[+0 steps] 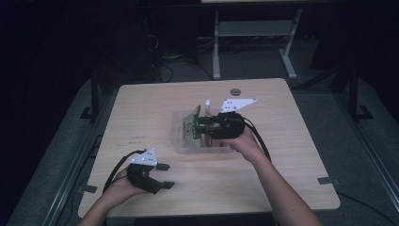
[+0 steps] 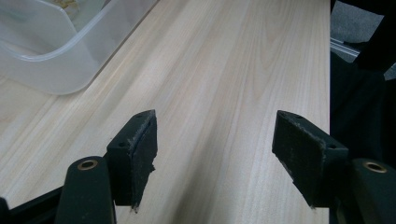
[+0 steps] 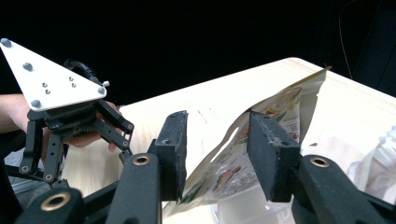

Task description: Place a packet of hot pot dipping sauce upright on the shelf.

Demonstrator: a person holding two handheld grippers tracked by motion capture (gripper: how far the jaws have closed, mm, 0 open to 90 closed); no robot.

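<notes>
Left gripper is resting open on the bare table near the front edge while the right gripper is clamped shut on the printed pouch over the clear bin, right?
Not quite. The right gripper is not clamped: the right gripper view shows its jaws apart, with a gap between the left pad and the printed pouch. The left gripper is open on the table, and the pouch stands over the clear bin.

— What's on the table (image 1: 141, 113)?

— A clear plastic tub (image 1: 181, 143) near the middle, with a printed pouch (image 1: 192, 123) standing tilted at its left end.

— And the right gripper (image 1: 203, 126)?

— It lies level over the tub, pointing left, its jaws at the pouch. Whether they press it, I can't tell.

— The left gripper (image 1: 165, 176)?

— Near the front left edge, well apart from the tub, low over bare wood, jaws spread with nothing between them.
</notes>
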